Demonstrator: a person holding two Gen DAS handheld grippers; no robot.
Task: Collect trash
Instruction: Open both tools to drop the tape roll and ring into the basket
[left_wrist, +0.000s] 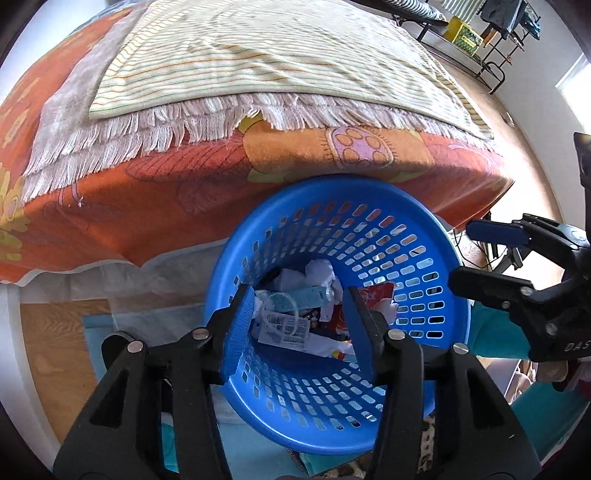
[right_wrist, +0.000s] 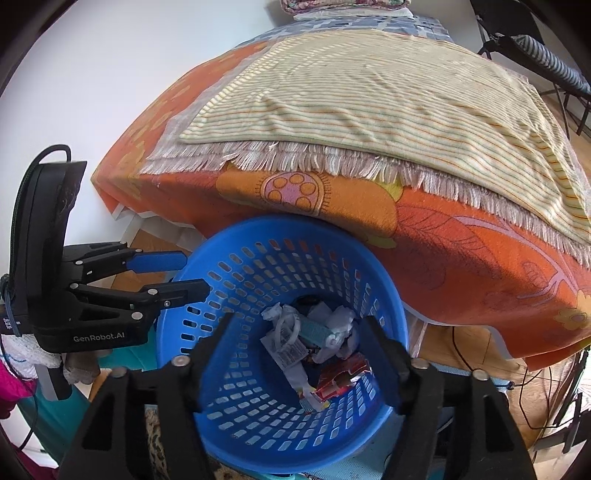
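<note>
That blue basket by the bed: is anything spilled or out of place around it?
Nothing stands out. The blue basket stands upright against the bed, and the crumpled paper and wrappers all lie inside it. Both grippers, left and right, hang open and empty over it.

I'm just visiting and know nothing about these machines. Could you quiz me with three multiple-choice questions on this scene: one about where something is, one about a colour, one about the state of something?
1. Where does the trash lie?
A. On the bed
B. At the bottom of the basket
C. On the floor

2. What colour is the basket?
A. Blue
B. Green
C. White

3. How do the two claws stand?
A. Both open, holding nothing
B. Both shut on paper
C. One grips the basket's rim

Answers:
1 B: the crumpled papers and wrappers sit inside the basket.
2 A: its slotted wall is bright blue.
3 A: the left claw and right claw gape above the basket, nothing between their pads.
</note>
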